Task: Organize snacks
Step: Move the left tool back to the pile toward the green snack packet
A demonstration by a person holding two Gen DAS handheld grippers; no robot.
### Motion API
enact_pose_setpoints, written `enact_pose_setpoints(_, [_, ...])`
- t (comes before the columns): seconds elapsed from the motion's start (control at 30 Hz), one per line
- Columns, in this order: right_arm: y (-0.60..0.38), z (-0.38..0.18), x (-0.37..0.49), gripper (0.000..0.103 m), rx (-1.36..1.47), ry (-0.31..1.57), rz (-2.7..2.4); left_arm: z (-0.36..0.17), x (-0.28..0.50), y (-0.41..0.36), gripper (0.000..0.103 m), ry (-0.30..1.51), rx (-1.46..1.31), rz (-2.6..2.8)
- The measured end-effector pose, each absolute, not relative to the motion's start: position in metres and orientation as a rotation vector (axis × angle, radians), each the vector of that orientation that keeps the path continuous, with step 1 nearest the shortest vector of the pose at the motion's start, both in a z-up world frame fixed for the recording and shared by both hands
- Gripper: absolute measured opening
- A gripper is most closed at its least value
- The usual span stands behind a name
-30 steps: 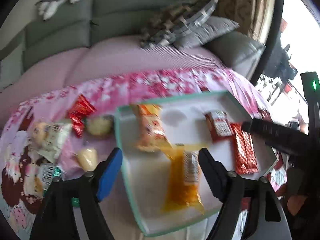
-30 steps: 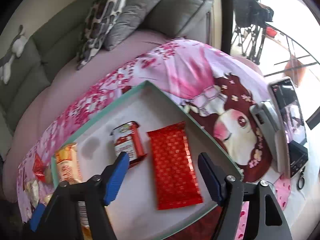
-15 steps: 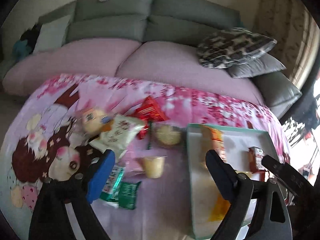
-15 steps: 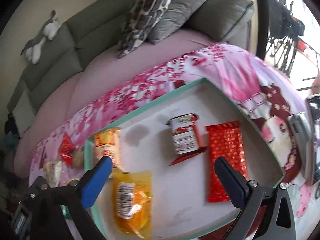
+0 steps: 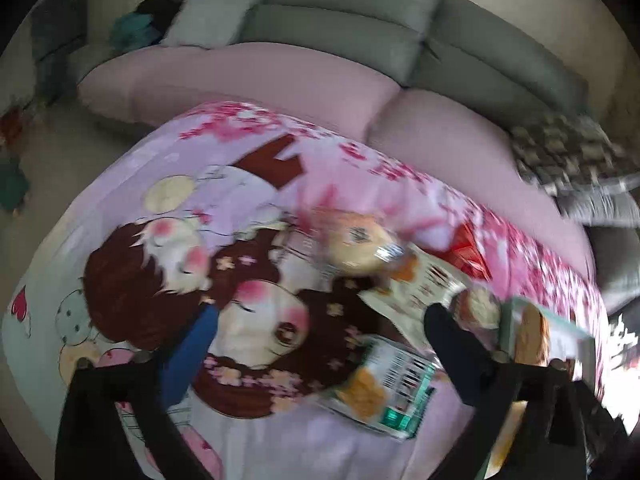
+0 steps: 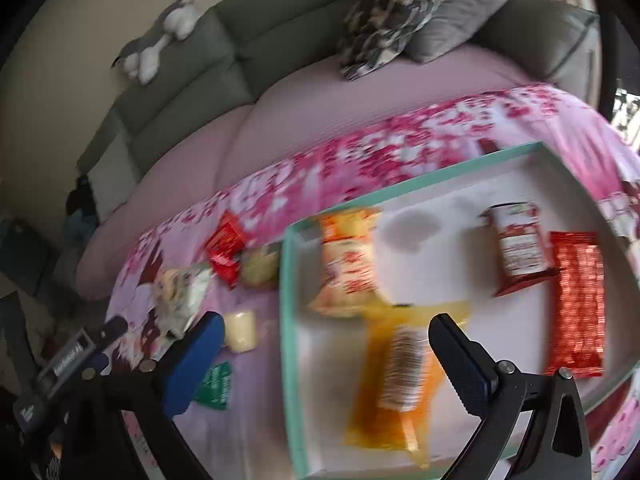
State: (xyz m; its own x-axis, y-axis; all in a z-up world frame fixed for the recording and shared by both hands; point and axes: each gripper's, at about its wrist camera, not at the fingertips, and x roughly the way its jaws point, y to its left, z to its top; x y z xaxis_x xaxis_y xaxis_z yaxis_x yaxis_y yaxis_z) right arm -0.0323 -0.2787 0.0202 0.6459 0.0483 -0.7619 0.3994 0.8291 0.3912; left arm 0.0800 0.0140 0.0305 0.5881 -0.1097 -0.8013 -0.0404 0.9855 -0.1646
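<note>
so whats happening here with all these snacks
A person with a gripper in each hand is sorting snacks into a tray on a cloth-covered table. Four packets already lie in it, among them an orange pouch and a red bar. More snacks wait outside, such as a pudding cup and a green packet. The left gripper is opening above the loose pile, empty; the right gripper hangs open and empty over the tray's edge.

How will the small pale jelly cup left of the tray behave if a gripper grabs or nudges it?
The pale jelly cup stands upright on a soft printed blanket, so a sideways nudge may tip it. It looks like thin plastic, so a hard squeeze could probably dent it. Its round, smooth-looking wall may slip between flat pads and roll once it is on its side.
</note>
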Motion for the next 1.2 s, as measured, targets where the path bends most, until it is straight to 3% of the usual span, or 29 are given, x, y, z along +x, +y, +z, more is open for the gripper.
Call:
enact_pose_setpoints(0.5, [-0.191,0.002,0.004,0.103,0.454,0.969,-0.010,0.014,0.086,0.032,0.103,1.040,-0.199,-0.029])
enact_pose_setpoints(1.2, [-0.183,0.006,0.002,0.103,0.187,0.994,-0.164,-0.004,0.085,-0.018,0.103,1.151,-0.098,-0.238])
